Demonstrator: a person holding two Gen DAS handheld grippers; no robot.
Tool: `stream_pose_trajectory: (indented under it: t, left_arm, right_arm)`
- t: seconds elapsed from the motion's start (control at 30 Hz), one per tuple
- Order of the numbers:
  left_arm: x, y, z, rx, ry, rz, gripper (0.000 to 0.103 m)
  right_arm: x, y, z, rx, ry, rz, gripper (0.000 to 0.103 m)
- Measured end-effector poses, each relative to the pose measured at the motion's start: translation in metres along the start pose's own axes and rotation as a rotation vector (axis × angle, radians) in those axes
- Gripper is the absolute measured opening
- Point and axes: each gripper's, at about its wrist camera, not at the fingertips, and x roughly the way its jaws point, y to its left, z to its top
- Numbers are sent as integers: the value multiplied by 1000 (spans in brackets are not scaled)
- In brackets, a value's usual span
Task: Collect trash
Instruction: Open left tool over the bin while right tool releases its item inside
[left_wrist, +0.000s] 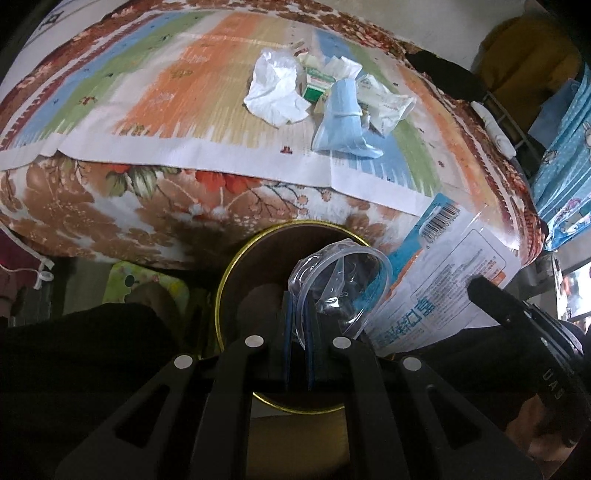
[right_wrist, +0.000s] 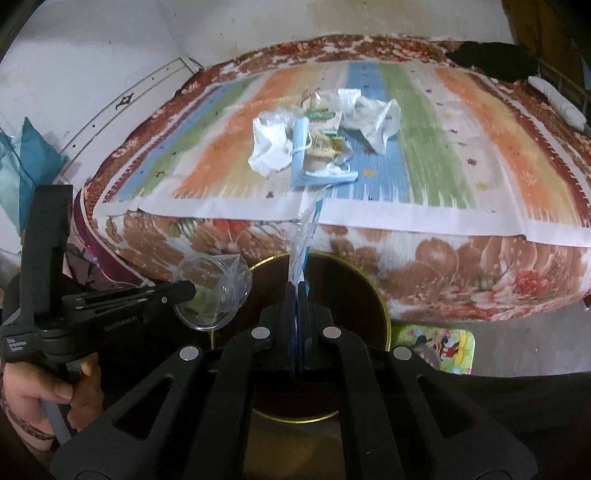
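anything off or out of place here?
Only the trash itself. A pile of crumpled tissue, wrappers and a blue face mask is strewn mid-bed on the striped mat. The left hand-held gripper holds a clear plastic cup and the right hand-held gripper a printed plastic package over the gold-rimmed bin. Nothing spilled.

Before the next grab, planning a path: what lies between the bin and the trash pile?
In both wrist views, only bedding lies between the bin and the trash pile: the floral blanket, then the striped mat.
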Motion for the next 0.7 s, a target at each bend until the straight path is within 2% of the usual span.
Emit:
stream_pose_trajectory:
  t: [0.07,0.1,0.13,0.17,0.2,0.3,0.57,0.7]
  left_arm:
    - [4,-1,0,2,25,-5,4]
    - [5,-2,0,3,32,-7,14]
    - [6,-2,0,4,36,-6,40]
    - [5,-3,0,8,32,1,51]
    - [2,-4,1,15,9,12,57]
    - [-2,-4,2,19,-12,19,57]
    - [-8,0,9,-1,-29,18,57]
    - [-29,-4,17,52,-119,61,62]
  right_arm:
    - [4,-3,-1,18,21,8,2]
    - [5,-4,-1,28,29,11,7]
    - [7,-6,-1,36,36,11,12]
    - [7,-6,-1,41,36,12,19]
    - [6,-7,0,46,34,15,23]
    - [4,-11,1,63,31,25,30]
    - [5,-14,7,85,29,55,37]
    - [0,-20,10,110,9,75,47]
